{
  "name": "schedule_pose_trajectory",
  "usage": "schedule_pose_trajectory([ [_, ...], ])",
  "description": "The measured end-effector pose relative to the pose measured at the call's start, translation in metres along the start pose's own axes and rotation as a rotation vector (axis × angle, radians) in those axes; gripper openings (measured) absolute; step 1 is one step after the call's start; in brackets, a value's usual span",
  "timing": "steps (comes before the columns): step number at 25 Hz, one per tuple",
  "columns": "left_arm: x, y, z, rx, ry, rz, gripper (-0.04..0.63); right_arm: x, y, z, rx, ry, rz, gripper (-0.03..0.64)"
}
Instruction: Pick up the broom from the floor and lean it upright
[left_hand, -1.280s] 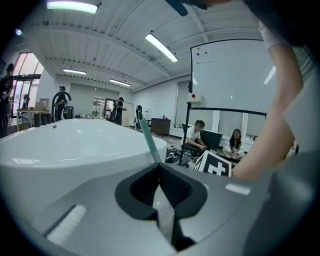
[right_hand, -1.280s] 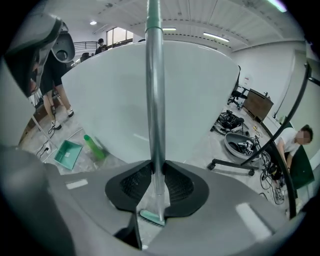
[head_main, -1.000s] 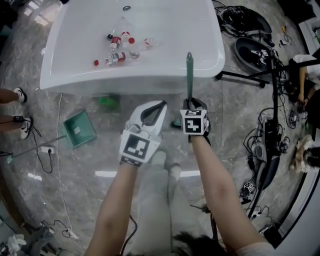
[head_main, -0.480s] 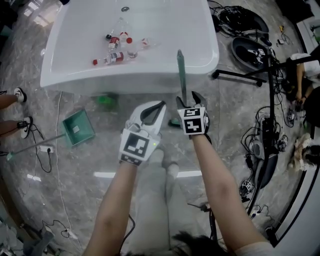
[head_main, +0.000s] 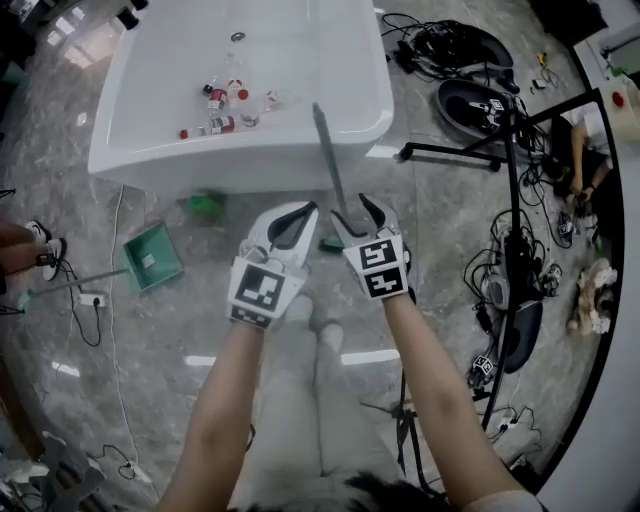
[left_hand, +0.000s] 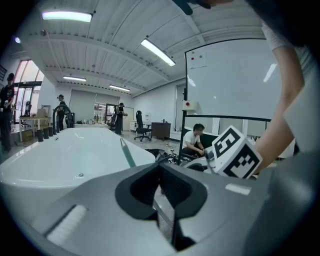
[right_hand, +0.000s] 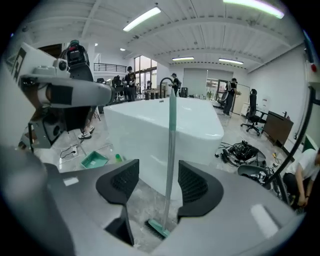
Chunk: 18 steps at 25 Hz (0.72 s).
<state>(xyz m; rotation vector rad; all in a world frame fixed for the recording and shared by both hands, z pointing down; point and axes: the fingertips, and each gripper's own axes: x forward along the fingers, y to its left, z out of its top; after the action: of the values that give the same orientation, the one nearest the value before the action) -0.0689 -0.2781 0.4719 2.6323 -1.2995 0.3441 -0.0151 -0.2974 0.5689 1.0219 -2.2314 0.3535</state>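
The broom stands upright on the floor, its grey-green handle (head_main: 328, 150) leaning against the rim of the white tub-shaped table (head_main: 250, 160) and its green head (head_main: 333, 243) on the floor. My right gripper (head_main: 358, 212) is just in front of the handle's lower part, and its jaws are opening. In the right gripper view the handle (right_hand: 171, 140) runs between the pads without touching them, with the broom head (right_hand: 159, 229) below the right gripper (right_hand: 157, 170). My left gripper (head_main: 305, 208) is beside it, shut and empty. The left gripper view shows the left gripper (left_hand: 160, 167) with the handle (left_hand: 127, 152) beyond it.
Several small bottles (head_main: 225, 100) lie on the white table. A green dustpan (head_main: 150, 258) and a green bottle (head_main: 205, 207) sit on the marble floor at left. Cables, stands and gear (head_main: 500, 130) crowd the right side, where a person (head_main: 575, 140) sits.
My right gripper has opened, let go of the broom handle and lifted away. The handle now rests tilted against the table rim. The left gripper rose a little, still shut.
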Motion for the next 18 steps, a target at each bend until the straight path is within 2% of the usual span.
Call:
schedule_pose_trajectory([
  [9,-0.031,-0.036,0.066,-0.003,-0.077,0.011,-0.002,-0.106,0.012,0.063,-0.004,-0.182,0.026,0.073],
  [14,-0.051,-0.059,0.115,0.025,-0.114,-0.004,-0.002,-0.171,0.017,0.108,-0.016,-0.287,0.029,0.007],
  [18,-0.066,-0.074,0.159,0.066,-0.156,-0.030,-0.002,-0.217,0.020,0.144,0.028,-0.365,0.033,0.003],
])
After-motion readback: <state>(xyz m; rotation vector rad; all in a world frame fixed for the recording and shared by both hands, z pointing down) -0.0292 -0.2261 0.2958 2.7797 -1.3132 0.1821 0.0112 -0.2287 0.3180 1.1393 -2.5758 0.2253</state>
